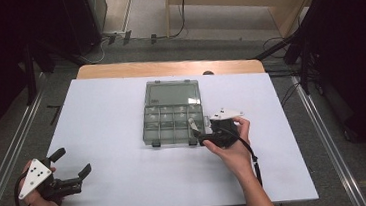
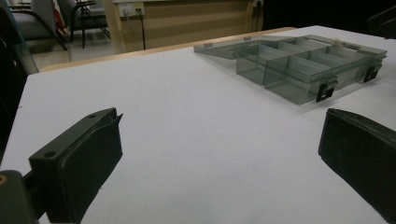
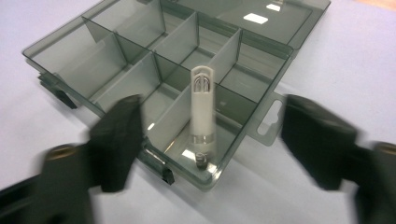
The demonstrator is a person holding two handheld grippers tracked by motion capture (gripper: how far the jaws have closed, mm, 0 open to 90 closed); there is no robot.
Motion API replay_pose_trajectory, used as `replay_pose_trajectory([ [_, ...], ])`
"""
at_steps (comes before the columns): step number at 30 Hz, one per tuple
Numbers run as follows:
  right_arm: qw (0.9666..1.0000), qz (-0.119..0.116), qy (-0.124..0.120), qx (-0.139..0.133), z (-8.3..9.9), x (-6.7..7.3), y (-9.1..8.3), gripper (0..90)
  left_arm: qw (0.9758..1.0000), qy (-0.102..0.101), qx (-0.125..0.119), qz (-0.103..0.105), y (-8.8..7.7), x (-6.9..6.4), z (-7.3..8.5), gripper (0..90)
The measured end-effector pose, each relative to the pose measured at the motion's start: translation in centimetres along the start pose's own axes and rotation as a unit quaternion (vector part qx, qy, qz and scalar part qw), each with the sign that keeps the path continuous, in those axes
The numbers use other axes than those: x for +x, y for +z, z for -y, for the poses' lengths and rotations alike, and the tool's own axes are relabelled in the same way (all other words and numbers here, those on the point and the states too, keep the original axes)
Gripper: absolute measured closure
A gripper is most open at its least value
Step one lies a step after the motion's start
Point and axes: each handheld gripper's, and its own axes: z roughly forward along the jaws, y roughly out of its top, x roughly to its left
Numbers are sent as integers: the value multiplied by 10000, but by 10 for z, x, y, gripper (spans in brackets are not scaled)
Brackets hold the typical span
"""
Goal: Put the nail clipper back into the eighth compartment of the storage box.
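A smoky clear compartment box (image 1: 159, 125) lies open on the white tabletop, its lid folded flat away from me. A small white tube (image 1: 192, 124) with a metal band stands upright in the near right compartment. In the right gripper view the white tube (image 3: 202, 107) rises from the box (image 3: 116, 42) between my jaws, which stand wide apart and do not touch it. My right gripper (image 1: 199, 131) is open at the box's near right corner. My left gripper (image 1: 73, 161) is open and empty near the table's front left. Its own view shows the box (image 2: 299, 65) far off.
The white tabletop (image 1: 111, 114) has free room left of the box and along the front. A strip of the wooden table edge (image 1: 168, 66) shows at the far side. Cables lie on the floor beyond it.
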Motion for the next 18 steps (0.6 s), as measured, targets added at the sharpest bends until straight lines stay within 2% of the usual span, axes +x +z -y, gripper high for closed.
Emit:
replay_pose_trajectory([
  [2, 9999, 44, 53, -95, 3, -1, -4, 101, 10000, 1, 1, -2, 0, 0, 0, 0],
  [3, 9999, 19, 68, -124, 5, -3, -6, 74, 10000, 6, 7, 0, 0, 0, 0, 0],
  [5, 9997, 121, 129, -176, 8, -4, -10, 22, 10000, 14, 18, -3, 0, 0, 0, 0],
  [13, 9980, 102, 131, -607, 21, -13, -32, 0, 10000, 18, 17, -8, 0, 0, 0, 0],
  [18, 9969, 145, 227, -744, 31, -19, -43, 0, 10000, 15, 16, -8, 0, 0, 0, 0],
])
